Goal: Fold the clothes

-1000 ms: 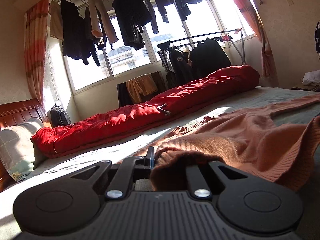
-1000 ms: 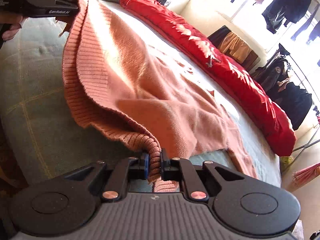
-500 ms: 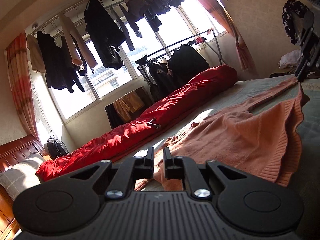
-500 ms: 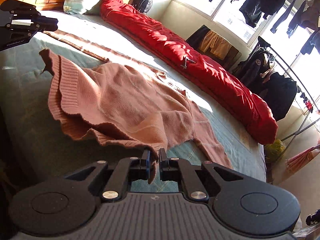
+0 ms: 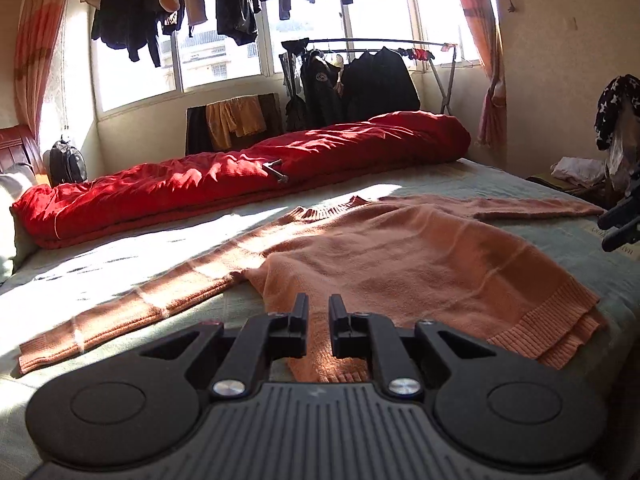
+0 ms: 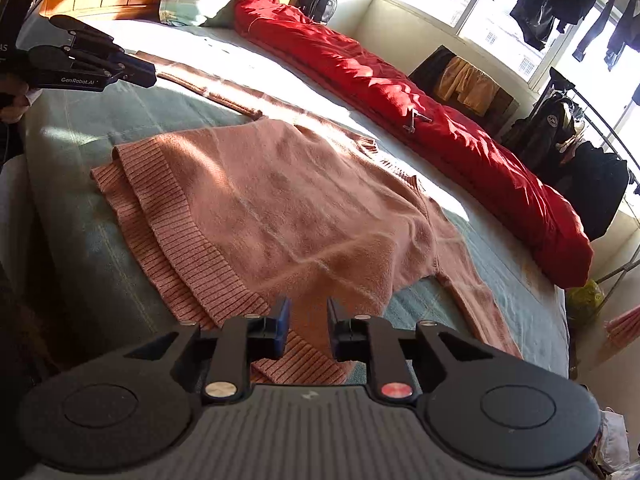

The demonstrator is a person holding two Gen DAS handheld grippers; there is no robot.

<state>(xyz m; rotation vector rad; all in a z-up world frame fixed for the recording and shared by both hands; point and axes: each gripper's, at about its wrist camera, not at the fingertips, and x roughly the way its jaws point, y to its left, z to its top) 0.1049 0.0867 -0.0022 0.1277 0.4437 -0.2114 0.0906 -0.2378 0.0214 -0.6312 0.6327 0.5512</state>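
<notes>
The salmon knit sweater (image 6: 288,204) lies flat on the bed (image 6: 80,152), sleeves spread. Left gripper (image 5: 318,314) and right gripper (image 6: 307,316) hover above its hem, jaws parted, empty.

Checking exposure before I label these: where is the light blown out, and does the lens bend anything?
Left wrist view: the windows are overexposed, and a glaring sun patch washes out the bed beside the sweater. Right wrist view: the same glare crosses the sweater's far edge; fisheye curves the red quilt, and the corners go dark.
</notes>
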